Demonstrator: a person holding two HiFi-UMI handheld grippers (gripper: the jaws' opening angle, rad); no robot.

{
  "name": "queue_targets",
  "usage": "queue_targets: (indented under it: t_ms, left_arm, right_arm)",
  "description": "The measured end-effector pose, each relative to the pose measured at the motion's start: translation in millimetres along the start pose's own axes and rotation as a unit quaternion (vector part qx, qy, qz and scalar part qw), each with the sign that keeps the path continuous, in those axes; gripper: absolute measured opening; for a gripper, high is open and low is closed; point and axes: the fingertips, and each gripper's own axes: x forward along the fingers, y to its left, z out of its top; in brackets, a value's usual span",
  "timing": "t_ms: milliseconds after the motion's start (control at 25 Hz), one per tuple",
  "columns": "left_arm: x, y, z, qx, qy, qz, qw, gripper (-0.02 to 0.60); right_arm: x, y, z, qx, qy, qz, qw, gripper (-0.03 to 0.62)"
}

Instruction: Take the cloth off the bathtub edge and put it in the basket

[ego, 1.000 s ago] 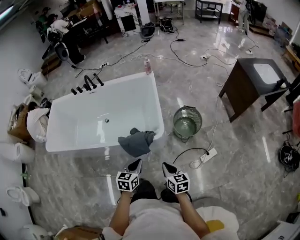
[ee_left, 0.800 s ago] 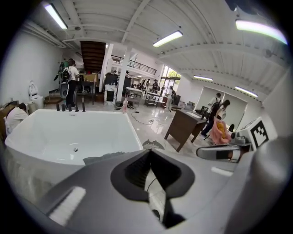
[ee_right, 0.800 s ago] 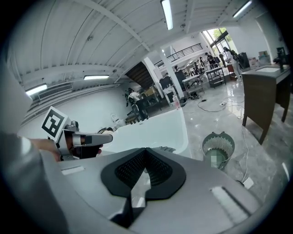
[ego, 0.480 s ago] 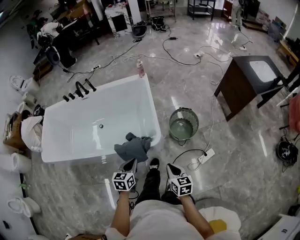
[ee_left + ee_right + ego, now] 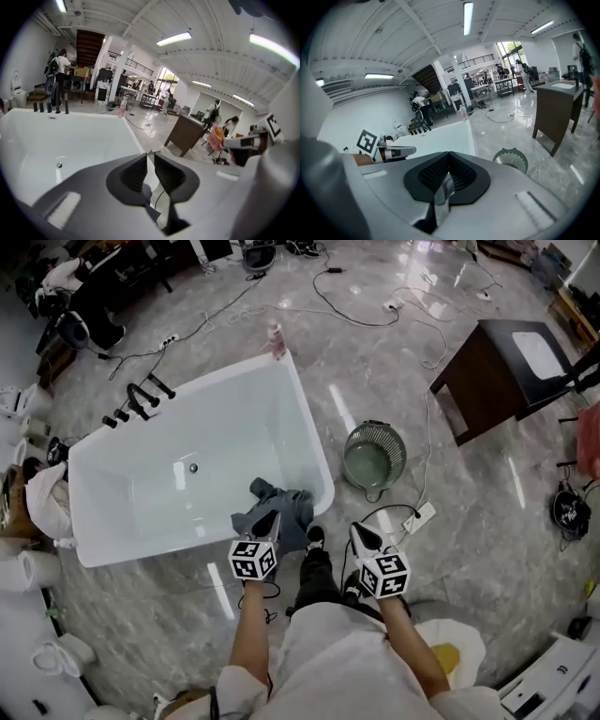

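Observation:
A crumpled grey cloth [image 5: 277,505] hangs over the near right edge of the white bathtub [image 5: 122,521]. The round wire basket [image 5: 375,454] stands on the floor just right of the tub. My left gripper [image 5: 274,519] is shut with nothing in it, its tips over the cloth's near side. In the left gripper view the shut jaws [image 5: 149,154] point over the tub rim [image 5: 70,136]; the cloth is hidden there. My right gripper [image 5: 357,530] is shut and empty above the floor, short of the basket [image 5: 512,159]. Its own view shows the closed tips [image 5: 448,154].
A dark wooden vanity [image 5: 502,371] with a white basin stands to the right. A power strip [image 5: 417,518] and cables trail over the marble floor near the basket. A pink bottle [image 5: 276,337] sits on the tub's far corner, black taps [image 5: 141,395] on its left rim.
The person has stepped closer to the tub. Both grippers moved forward; the left one now reaches over the cloth. Both stayed shut.

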Motion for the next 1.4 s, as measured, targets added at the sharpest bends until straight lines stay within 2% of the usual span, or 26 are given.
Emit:
queue_targets:
  t_ms: [80,240,320,400,520,560,600,680,720,760,800,920,1040,1240,1400]
  left_arm:
    - [11,16,-13,0.018,0.037,-0.012,0.9991,0.074]
    - [31,46,-53,0.019,0.119,-0.037,0.9920,0.278]
    - [38,56,-82,0.036,0.172,-0.053,0.9830,0.324]
    - [52,65,-107,0.045,0.220,-0.075,0.9715,0.342]
    - [83,85,-131,0.061,0.266,-0.093,0.9574,0.376]
    - [90,90,-141,0.085,0.287,-0.103,0.9486,0.398]
    - [95,91,-154,0.120,0.312,-0.121,0.9346,0.425]
    - [100,88,-181,0.199,0.364,-0.171,0.8936,0.470]
    - [101,85,-192,0.228,0.384,-0.194,0.8738,0.480]
    - [102,84,-200,0.243,0.399,-0.209,0.8593,0.499]
    - [104,85,-207,0.250,0.409,-0.215,0.8508,0.530]
    - [112,88,-224,0.253,0.428,-0.218,0.8397,0.606]
    - [114,81,-240,0.272,0.442,-0.232,0.8227,0.632]
    - [128,73,-267,0.296,0.447,-0.206,0.8186,0.634]
    - [139,77,-276,0.311,0.464,-0.194,0.8067,0.632]
  right_arm:
    - [16,8,2,0.022,0.010,0.006,1.000,0.002]
    - [34,18,-26,0.020,0.065,0.011,0.998,0.002]
    - [33,18,-46,0.027,0.095,0.003,0.995,0.002]
    - [36,13,-55,0.037,0.112,-0.003,0.993,0.002]
    - [54,-1,-62,0.041,0.123,-0.011,0.991,0.002]
    - [59,-5,-66,0.045,0.128,-0.015,0.991,0.002]
    - [62,-8,-70,0.049,0.132,-0.020,0.990,0.002]
    - [65,-11,-76,0.057,0.138,-0.026,0.988,0.002]
    - [66,-12,-79,0.061,0.140,-0.026,0.988,0.002]
    - [67,-12,-82,0.064,0.141,-0.025,0.988,0.002]
    - [67,-13,-85,0.066,0.143,-0.024,0.987,0.002]
    - [70,-19,-89,0.069,0.148,-0.034,0.986,0.002]
    - [72,-18,-84,0.068,0.145,-0.038,0.986,0.002]
    - [66,-20,-83,0.054,0.150,-0.039,0.986,0.002]
    - [64,-25,-89,0.066,0.154,-0.048,0.985,0.002]
